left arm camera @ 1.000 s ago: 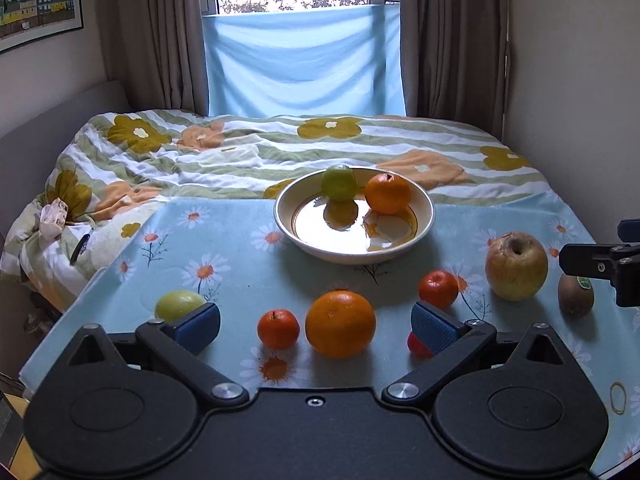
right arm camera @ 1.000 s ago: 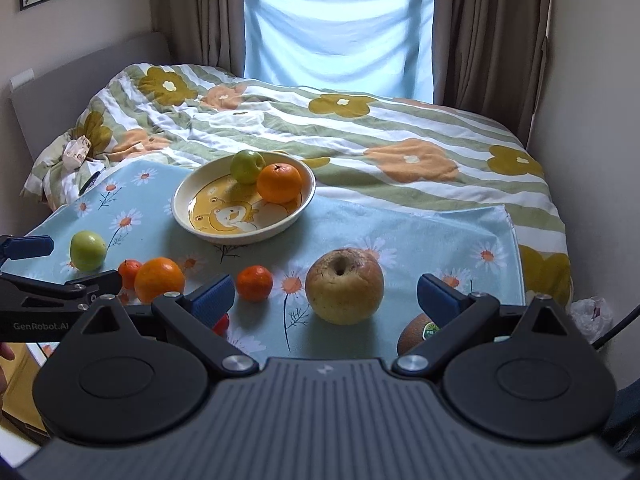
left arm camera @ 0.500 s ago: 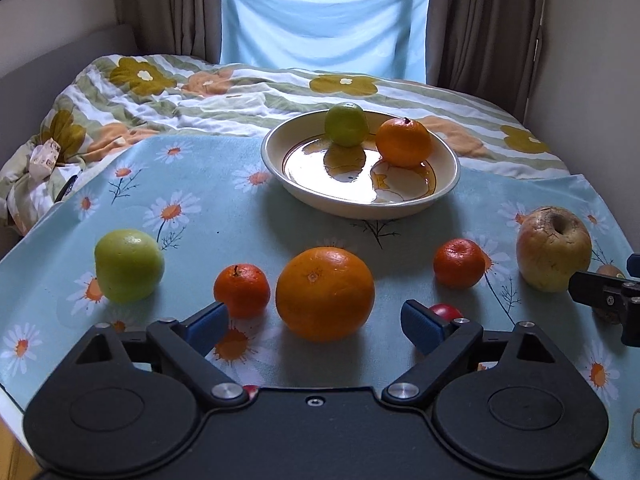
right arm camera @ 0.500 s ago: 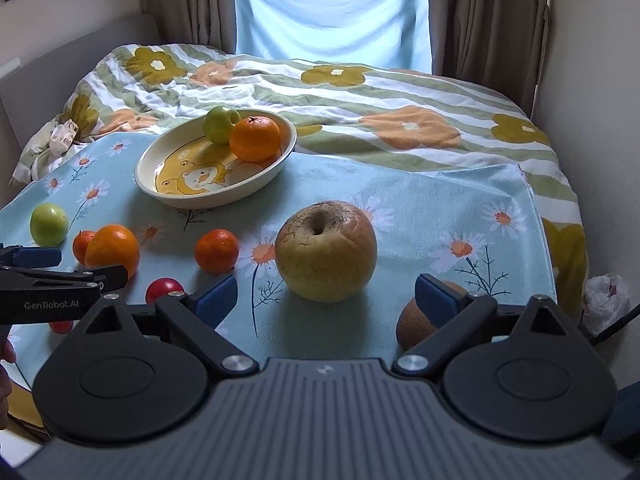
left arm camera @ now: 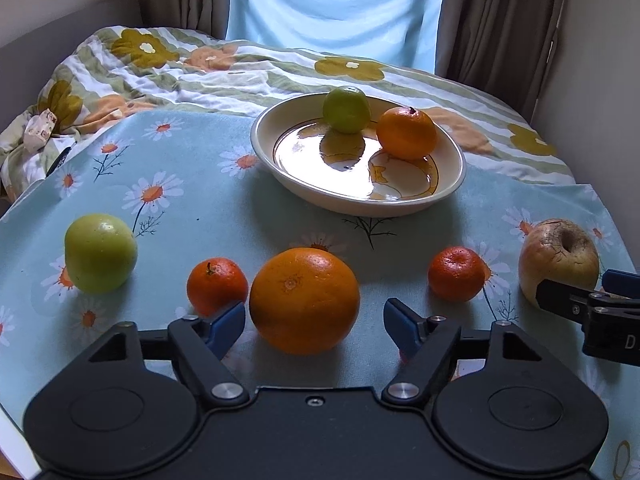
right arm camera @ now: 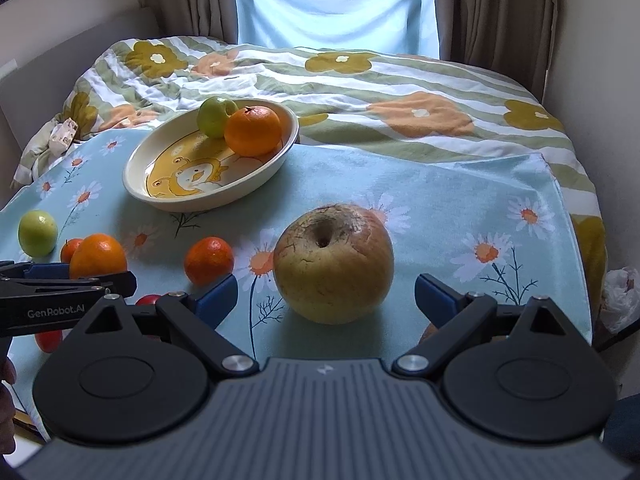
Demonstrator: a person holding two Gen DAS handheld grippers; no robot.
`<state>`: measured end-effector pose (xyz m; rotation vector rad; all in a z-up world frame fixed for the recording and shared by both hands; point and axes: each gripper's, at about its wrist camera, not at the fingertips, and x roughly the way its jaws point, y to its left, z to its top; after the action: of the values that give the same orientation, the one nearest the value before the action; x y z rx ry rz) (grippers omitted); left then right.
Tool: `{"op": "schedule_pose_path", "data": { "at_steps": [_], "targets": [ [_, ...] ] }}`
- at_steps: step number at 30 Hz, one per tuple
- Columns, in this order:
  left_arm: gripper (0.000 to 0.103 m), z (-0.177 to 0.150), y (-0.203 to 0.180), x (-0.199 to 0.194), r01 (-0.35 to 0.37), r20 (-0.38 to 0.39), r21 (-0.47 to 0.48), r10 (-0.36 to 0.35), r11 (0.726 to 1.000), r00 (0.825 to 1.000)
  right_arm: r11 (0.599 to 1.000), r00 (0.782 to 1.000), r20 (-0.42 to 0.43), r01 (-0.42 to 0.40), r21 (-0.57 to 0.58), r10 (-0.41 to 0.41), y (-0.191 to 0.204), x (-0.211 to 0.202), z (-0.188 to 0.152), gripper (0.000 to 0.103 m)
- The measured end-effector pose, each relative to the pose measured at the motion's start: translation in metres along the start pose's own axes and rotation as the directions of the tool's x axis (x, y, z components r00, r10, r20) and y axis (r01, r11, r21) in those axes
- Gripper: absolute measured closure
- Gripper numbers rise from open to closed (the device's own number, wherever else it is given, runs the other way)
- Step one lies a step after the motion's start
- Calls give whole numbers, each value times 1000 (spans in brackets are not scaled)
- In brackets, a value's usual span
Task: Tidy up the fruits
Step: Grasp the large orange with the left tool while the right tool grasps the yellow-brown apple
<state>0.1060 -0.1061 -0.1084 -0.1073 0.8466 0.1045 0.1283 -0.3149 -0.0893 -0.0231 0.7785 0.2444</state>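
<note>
A cream bowl (left arm camera: 456, 184) on the daisy cloth holds a green fruit (left arm camera: 346, 109) and an orange (left arm camera: 406, 133). My left gripper (left arm camera: 314, 320) is open, its blue pads on either side of a large orange (left arm camera: 304, 300) without touching it. Beside that lie a small tangerine (left arm camera: 216, 285), a green apple (left arm camera: 100, 253) and another tangerine (left arm camera: 456, 274). My right gripper (right arm camera: 326, 294) is open, its pads flanking a big yellow-brown apple (right arm camera: 334, 262). The bowl (right arm camera: 160, 196) also shows in the right wrist view.
The cloth (left arm camera: 180, 208) lies on a bed with a flowered quilt (left arm camera: 240, 72) behind. Small red fruits (right arm camera: 50, 340) lie near the front edge, partly hidden by the left gripper. A wall stands close at the right and curtains at the back.
Both grippers have moved forward and down. The large orange now sits between the left pads, and the big apple between the right pads. Both stay open.
</note>
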Motion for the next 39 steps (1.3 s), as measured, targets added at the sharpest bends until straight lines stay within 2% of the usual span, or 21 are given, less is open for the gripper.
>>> {"op": "schedule_pose_path", "data": {
  "at_steps": [6, 10, 19, 30, 31, 39],
  "targets": [
    [28, 1, -3, 3, -15, -10, -12, 15, 1000, 1000, 1000, 1000, -4, 1, 2, -1, -1, 5, 3, 0],
    [39, 3, -2, 5, -41, -3, -13, 41, 999, 999, 1000, 1000, -6, 0, 2, 0, -2, 8, 3, 0],
    [40, 2, -1, 4, -37, -2, 5, 37, 999, 999, 1000, 1000, -12, 2, -9, -2, -1, 19, 6, 0],
    [40, -2, -3, -3, -38, 5, 39, 38, 999, 999, 998, 999, -31, 12, -54, -13, 5, 34, 9, 9],
    [40, -3, -4, -4, -38, 8, 45, 38, 998, 999, 998, 999, -29, 20, -66, -22, 5, 34, 8, 14],
    [40, -5, -1, -21, -19, 28, 50, 18, 999, 999, 996, 1000, -1, 13, -88, -13, 9, 22, 11, 15]
  ]
}}
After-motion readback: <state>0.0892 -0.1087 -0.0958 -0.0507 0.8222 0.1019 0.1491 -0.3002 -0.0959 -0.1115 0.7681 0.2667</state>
